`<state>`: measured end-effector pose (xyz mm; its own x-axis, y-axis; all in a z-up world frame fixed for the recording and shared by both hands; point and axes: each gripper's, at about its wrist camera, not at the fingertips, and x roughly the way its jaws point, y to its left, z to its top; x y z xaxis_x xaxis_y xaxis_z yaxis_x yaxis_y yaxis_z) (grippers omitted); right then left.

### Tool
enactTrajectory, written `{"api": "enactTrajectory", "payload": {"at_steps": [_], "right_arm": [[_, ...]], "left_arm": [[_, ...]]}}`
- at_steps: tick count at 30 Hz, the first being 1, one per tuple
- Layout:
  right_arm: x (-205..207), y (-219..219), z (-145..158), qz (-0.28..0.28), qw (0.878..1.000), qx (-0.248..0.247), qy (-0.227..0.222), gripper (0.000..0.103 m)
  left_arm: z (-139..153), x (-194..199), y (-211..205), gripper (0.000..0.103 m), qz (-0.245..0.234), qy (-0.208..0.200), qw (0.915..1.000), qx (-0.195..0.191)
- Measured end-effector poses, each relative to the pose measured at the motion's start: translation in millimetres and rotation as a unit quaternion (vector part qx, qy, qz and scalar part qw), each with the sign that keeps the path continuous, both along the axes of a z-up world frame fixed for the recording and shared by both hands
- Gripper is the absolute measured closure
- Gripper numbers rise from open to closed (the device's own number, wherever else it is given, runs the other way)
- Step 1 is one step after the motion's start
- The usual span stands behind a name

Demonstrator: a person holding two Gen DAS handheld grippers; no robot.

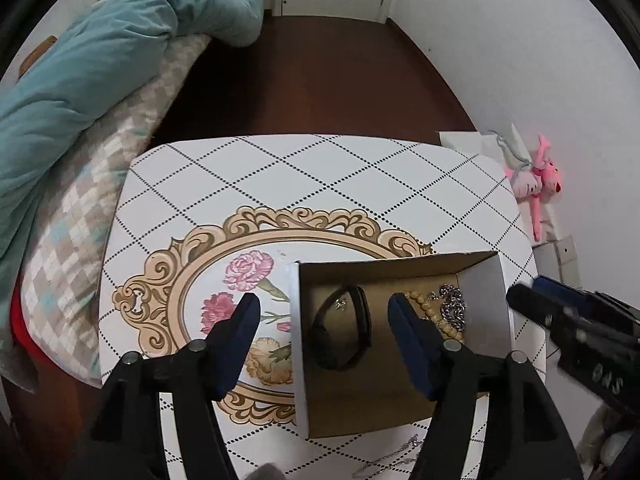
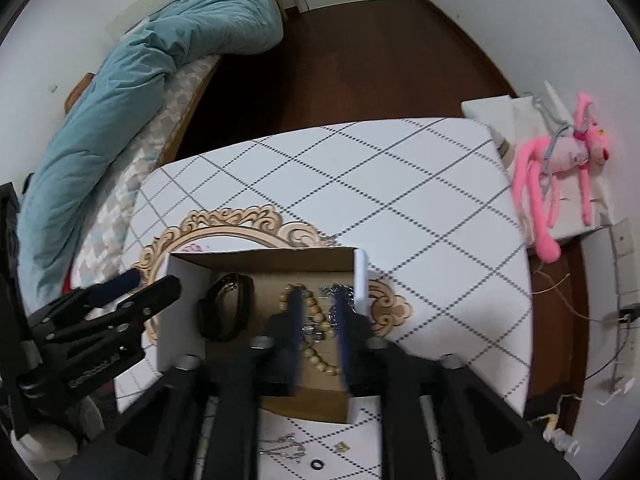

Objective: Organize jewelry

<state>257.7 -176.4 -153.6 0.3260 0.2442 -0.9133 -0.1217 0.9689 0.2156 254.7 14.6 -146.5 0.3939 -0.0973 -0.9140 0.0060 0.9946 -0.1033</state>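
Left edge: teal duvet (image 1: 100, 60) heaped on the bed, off task.

Your left tongs (image 1: 320, 320) are spread wide, empty, straddling the left wall of the cardboard box (image 1: 298, 344); one finger hangs outside over the flowered tabletop (image 1: 280, 172), the other over the box floor.

Inside the box, left part: black bracelet (image 1: 344, 328), a looped band with a small metal clasp, lying flat. Right part: beaded bracelet (image 2: 316, 320) of pale wooden beads, and just beside it against the right wall a silver chain (image 1: 452, 306), bunched.

Your right tongs (image 2: 318, 340) are over the beads, jaws narrowed but with a gap showing. Motion blur there; you cannot tell whether anything is pinched between them.

Near edge of the tabletop, in front of the box: a thin silver necklace (image 2: 286, 450), a small black ring (image 2: 317, 465), and a tiny gold-coloured piece (image 2: 343, 446), all loose.

Judgement: three pieces boxed, at least three left out. Roughly halfway.

Far right: pink plush toy (image 2: 560, 164), off the tabletop.
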Motion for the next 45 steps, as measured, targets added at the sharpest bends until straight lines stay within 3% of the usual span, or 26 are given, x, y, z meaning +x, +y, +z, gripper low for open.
{"api": "enactTrajectory", "payload": {"at_steps": [3, 5, 7, 9, 13, 21, 27, 30, 35, 39, 45], "right_arm": [[-8, 6, 2, 0.01, 0.999, -0.034, -0.01, 0.027], [-13, 9, 0, 0.01, 0.997, -0.074, -0.018, 0.022], [-20, 10, -7, 0.009, 0.994, -0.105, -0.018, 0.008], [-27, 11, -13, 0.007, 0.991, -0.129, -0.02, 0.006], [-37, 10, -22, 0.005, 0.991, -0.136, -0.015, 0.002], [-54, 9, 10, -0.013, 0.991, -0.12, -0.059, 0.002], [-91, 2, 30, -0.024, 0.992, -0.089, -0.081, 0.002], [-116, -2, 17, -0.027, 0.994, -0.078, -0.073, 0.002], [-153, -9, -42, -0.029, 0.999, -0.031, -0.013, 0.004], [-173, -7, -80, -0.025, 0.999, -0.021, 0.003, 0.023], [-183, 9, -96, 0.0, 0.999, -0.044, -0.029, 0.042]], "left_arm": [[0, -5, 4, 0.033, 0.014, -0.007, 0.9998, 0.015], [0, -10, 6, 0.024, 0.025, -0.016, 0.9991, 0.03], [-2, -17, 8, 0.018, 0.032, -0.028, 0.9981, 0.045], [-5, -24, 9, 0.001, 0.032, -0.03, 0.9975, 0.056], [-8, -33, 8, 0.0, 0.029, -0.032, 0.9966, 0.071], [12, -49, 5, 0.0, 0.026, -0.047, 0.9965, 0.064], [18, -84, 8, 0.0, 0.026, -0.064, 0.9952, 0.069], [3, -105, 12, 0.0, 0.031, -0.054, 0.9957, 0.068], [-47, -142, 13, 0.0, 0.031, -0.007, 0.9964, 0.078], [-77, -157, 13, 0.0, 0.029, 0.021, 0.9955, 0.087], [-99, -163, 14, 0.0, 0.035, 0.027, 0.9938, 0.102]]}}
